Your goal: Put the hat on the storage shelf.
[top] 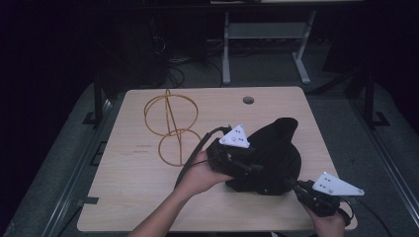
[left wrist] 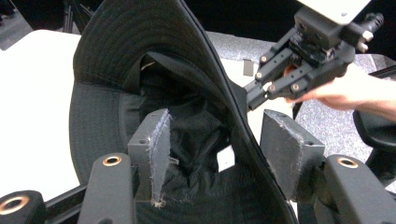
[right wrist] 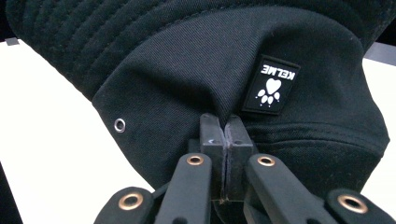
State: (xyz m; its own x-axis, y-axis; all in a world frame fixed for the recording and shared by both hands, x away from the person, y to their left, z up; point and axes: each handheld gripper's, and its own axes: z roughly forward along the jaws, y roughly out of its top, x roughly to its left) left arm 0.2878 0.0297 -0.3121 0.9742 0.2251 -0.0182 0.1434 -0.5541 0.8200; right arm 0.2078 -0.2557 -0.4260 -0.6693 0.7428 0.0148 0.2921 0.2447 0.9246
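Note:
A black bucket hat [top: 276, 143] lies crumpled on the right half of the wooden table [top: 133, 197]. My left gripper [top: 247, 165] reaches into the hat from its left side. In the left gripper view it [left wrist: 219, 135] stands open, with the hat's brim [left wrist: 121, 42] running up between the two grey pads [left wrist: 156, 144]. My right gripper [top: 290, 182] is at the hat's near right edge. In the right gripper view it [right wrist: 226, 126] is shut on a fold of the hat [right wrist: 187, 60], just below a label with a paw print [right wrist: 272, 86].
A gold wire stand [top: 170, 126] made of rings stands left of the hat on the table. A round cable hole [top: 248, 100] sits near the table's far edge. Dark floor, cables and a grey frame [top: 267, 32] lie beyond the table.

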